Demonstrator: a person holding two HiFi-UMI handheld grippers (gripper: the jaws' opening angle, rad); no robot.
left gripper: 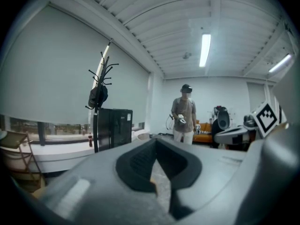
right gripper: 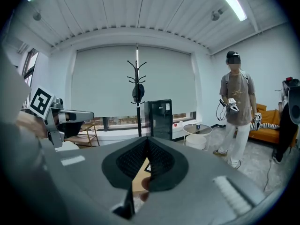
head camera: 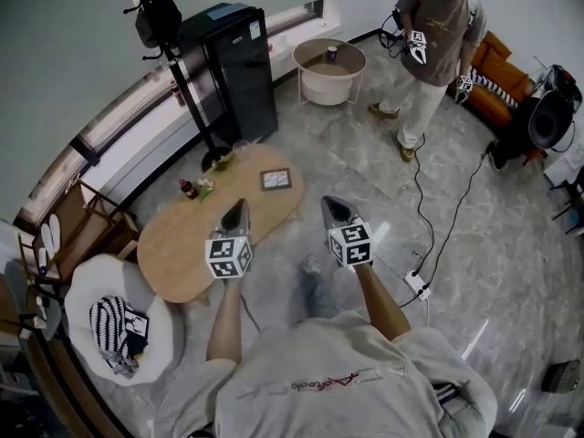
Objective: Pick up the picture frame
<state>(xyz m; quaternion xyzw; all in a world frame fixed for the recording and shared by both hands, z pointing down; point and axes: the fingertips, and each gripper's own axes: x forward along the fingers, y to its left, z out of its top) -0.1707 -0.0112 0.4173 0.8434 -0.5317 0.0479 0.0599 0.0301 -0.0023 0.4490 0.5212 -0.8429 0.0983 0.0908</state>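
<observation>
**Head view.** The small dark-edged rectangular picture frame (head camera: 276,179) lies flat on the oval light-wood coffee table (head camera: 182,254), near the table's far end and clear of its edge. A small dark bottle with a red cap (head camera: 188,189) stands well apart from it at the table's left rim. The left gripper (head camera: 237,210) hangs over the table's near right side. The right gripper (head camera: 334,206) hangs beside the table, over the grey marble-pattern floor (head camera: 365,162). Both point forward towards the frame's end of the table, and neither touches the frame. This is judged to be a ready posture at the approach stage, with the pick not yet started.

**Left gripper view.** The 2 dark jaws of the left gripper (left gripper: 156,142) meet at their tips with nothing between them. The camera looks level across the room, so the frame is out of this view. The tool must tilt down before it can address the frame.

**Right gripper view.** The right gripper (right gripper: 147,142) is likewise closed and empty. A strip of the wooden table (right gripper: 140,179) shows through the gap below the tips, so this tool is aimed roughly at the target. Because the frame lies flat, the jaws would need to part and take 1 edge
</observation>
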